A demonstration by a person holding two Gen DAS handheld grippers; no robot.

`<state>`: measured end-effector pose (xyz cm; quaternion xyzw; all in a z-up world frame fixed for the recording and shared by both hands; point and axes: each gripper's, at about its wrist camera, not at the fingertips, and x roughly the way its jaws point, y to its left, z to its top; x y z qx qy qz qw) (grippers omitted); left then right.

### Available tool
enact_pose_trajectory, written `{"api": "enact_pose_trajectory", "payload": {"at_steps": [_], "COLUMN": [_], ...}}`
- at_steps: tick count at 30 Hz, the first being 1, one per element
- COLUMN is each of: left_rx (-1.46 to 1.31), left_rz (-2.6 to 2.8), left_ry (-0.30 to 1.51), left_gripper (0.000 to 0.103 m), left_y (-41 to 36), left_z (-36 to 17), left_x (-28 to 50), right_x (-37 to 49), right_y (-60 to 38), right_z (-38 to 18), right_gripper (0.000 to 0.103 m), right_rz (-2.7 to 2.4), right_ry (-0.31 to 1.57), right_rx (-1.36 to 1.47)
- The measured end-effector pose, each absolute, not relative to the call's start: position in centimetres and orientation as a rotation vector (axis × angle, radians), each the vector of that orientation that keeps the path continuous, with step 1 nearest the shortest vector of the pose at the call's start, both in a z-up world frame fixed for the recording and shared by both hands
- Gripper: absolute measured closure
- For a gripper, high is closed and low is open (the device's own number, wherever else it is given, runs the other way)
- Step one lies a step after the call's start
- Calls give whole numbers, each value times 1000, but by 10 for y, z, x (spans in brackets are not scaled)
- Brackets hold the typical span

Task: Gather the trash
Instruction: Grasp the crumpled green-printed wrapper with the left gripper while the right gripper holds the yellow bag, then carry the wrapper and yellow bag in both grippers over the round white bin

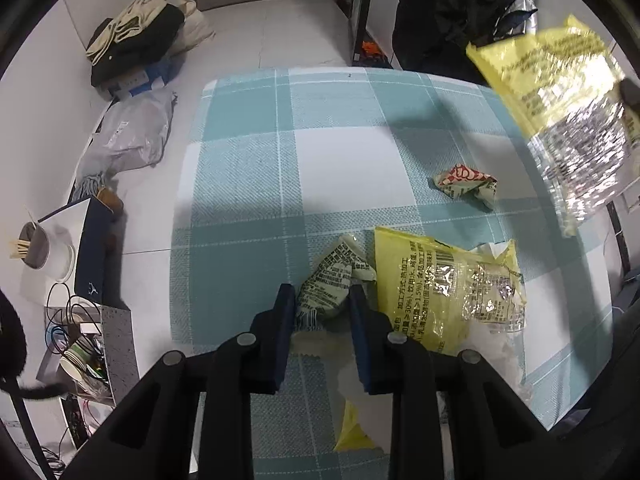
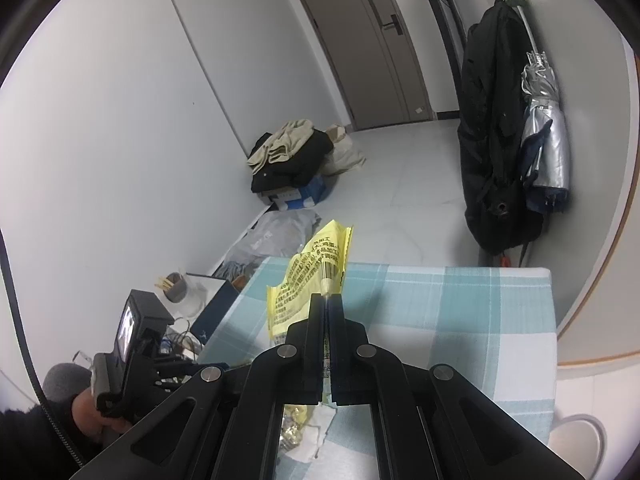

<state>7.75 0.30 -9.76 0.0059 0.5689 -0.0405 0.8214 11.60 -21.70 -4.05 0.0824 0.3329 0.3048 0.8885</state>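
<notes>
While right gripper (image 2: 327, 300) pinches yellow bag (image 2: 310, 276), left gripper (image 1: 322, 300) clamps green wrapper (image 1: 328, 288).

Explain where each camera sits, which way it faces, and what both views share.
Left wrist: on the left tongs, looking steeply down at the checked table; its fingers flank a crumpled green wrapper.
Right wrist: on the right tongs, looking forward and slightly down across the room; shut on a yellow wrapper; a hand with the left tongs shows at lower left.
Shared: table, held yellow wrapper, clothes pile, door.
</notes>
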Motion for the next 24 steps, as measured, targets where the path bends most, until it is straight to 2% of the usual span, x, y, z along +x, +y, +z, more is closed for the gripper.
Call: {"api": "enact_pose_trajectory", "payload": {"at_steps": [7,15,24], "left_rx": [-76,-141,-218], "left_rz": [-38,29,-23], "left_ry": [1159,936,744], "left_gripper": [81,81,81], "left_y": [15,16,13], "left_z": [-84,-39,11], "left_x": [79,68,45], "right_x": [118,114,87], "right_y": [-221,-222,-231], "right_z": [-44,-49,-30], "right_gripper": [102,102,102], "right_rz": [601,572,552], "right_ry": [702,724,678], "right_rx": [186,196,197]}}
